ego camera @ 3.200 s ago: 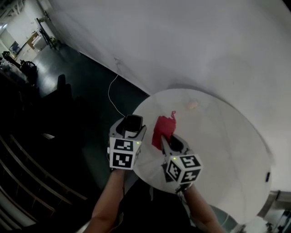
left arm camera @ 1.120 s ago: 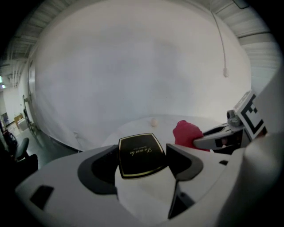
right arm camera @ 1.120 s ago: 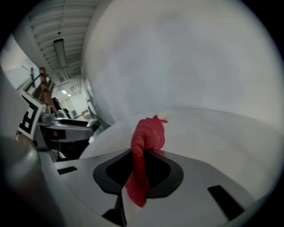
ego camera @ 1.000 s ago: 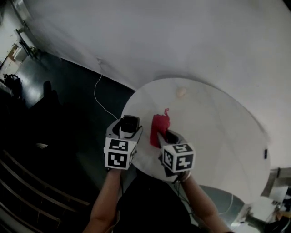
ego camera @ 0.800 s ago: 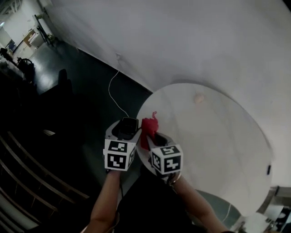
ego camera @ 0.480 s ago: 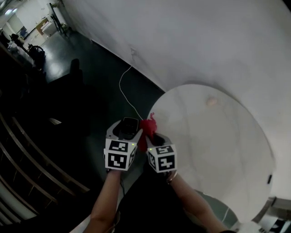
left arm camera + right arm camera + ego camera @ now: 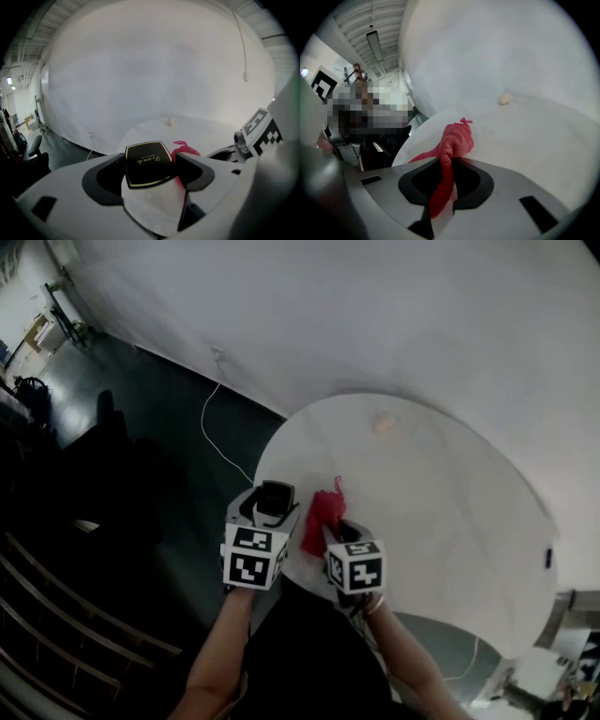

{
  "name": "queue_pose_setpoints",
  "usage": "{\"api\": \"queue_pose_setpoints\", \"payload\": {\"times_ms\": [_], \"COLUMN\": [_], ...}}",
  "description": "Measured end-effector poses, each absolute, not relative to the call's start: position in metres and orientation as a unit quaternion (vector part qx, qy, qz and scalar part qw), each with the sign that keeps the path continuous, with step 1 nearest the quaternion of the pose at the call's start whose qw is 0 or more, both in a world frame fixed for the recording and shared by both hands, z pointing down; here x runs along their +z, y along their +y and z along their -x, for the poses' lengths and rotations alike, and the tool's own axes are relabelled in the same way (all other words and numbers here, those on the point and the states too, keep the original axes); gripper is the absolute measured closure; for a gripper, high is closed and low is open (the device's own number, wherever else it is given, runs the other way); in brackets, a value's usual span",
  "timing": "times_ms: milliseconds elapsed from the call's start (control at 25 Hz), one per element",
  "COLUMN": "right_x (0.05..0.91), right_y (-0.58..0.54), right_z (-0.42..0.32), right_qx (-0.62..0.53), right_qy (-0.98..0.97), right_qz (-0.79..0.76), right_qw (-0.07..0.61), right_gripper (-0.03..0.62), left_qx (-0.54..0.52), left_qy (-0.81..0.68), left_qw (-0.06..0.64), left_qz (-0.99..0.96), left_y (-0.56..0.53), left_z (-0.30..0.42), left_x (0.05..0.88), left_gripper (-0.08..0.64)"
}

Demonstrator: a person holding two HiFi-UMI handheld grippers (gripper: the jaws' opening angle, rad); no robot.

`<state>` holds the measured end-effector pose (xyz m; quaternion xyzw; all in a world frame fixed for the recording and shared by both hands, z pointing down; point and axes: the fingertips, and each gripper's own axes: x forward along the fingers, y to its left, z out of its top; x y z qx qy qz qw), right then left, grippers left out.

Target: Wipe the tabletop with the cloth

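Two grippers sit near the round tabletop's (image 7: 441, 512) 8 o'clock edge. The right gripper (image 7: 440, 187) pinches the red cloth (image 7: 457, 140), whose bunched end lies on the tabletop. The left gripper (image 7: 267, 514), at its 9 o'clock, is clamped on a black box (image 7: 147, 164).

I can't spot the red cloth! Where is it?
In the head view the red cloth is pinched in the right claw, on the round white table's near left edge, just right of the left claw holding a black box.
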<state>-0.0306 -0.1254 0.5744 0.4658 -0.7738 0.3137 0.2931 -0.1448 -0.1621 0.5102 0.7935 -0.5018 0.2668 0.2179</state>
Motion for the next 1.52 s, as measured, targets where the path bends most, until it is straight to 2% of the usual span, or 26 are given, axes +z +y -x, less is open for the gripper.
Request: {"api": "queue_pose_setpoints", "payload": {"times_ms": [320, 480, 640, 760, 920, 1080, 1200, 1360, 1520], "right_x": [0.578, 0.577, 0.569, 0.550, 0.528, 0.525, 0.537, 0.555, 0.566], "right_y": [-0.096, -0.083, -0.075, -0.078, -0.080, -0.069, -0.053, -0.041, -0.043], "right_z": [-0.119, -0.190, -0.218, -0.190, -0.084, 0.039, 0.105, 0.140, 0.128], "right_qx": [0.334, 0.325, 0.330, 0.340, 0.349, 0.342, 0.341, 0.321, 0.298], "right_qy": [-0.697, -0.661, -0.644, -0.674, -0.757, -0.820, -0.833, -0.835, -0.825], "right_qz": [-0.566, -0.609, -0.624, -0.603, -0.509, -0.404, -0.366, -0.359, -0.389], "right_qw": [0.288, 0.294, 0.295, 0.258, 0.213, 0.217, 0.237, 0.267, 0.281], "right_gripper": [0.526, 0.526, 0.526, 0.526, 0.526, 0.526, 0.526, 0.526, 0.526], "left_qx": [0.277, 0.280, 0.278, 0.271, 0.263, 0.263, 0.262, 0.258, 0.261], "left_qy": [-0.432, -0.428, -0.443, -0.469, -0.506, -0.540, -0.561, -0.574, -0.565], "left_qw": [0.200, 0.193, 0.189, 0.191, 0.197, 0.213, 0.225, 0.229, 0.228], "left_qz": [-0.835, -0.837, -0.831, -0.819, -0.797, -0.771, -0.753, -0.743, -0.749], "left_y": [-0.158, -0.155, -0.148, -0.143, -0.126, -0.099, -0.078, -0.061, -0.054], "left_z": [0.053, 0.033, 0.035, 0.055, 0.100, 0.153, 0.194, 0.227, 0.235], "left_x": [0.510, 0.506, 0.501, 0.496, 0.494, 0.496, 0.501, 0.501, 0.504], "left_gripper": [0.233, 0.233, 0.233, 0.233, 0.233, 0.233, 0.233, 0.233, 0.233]}}
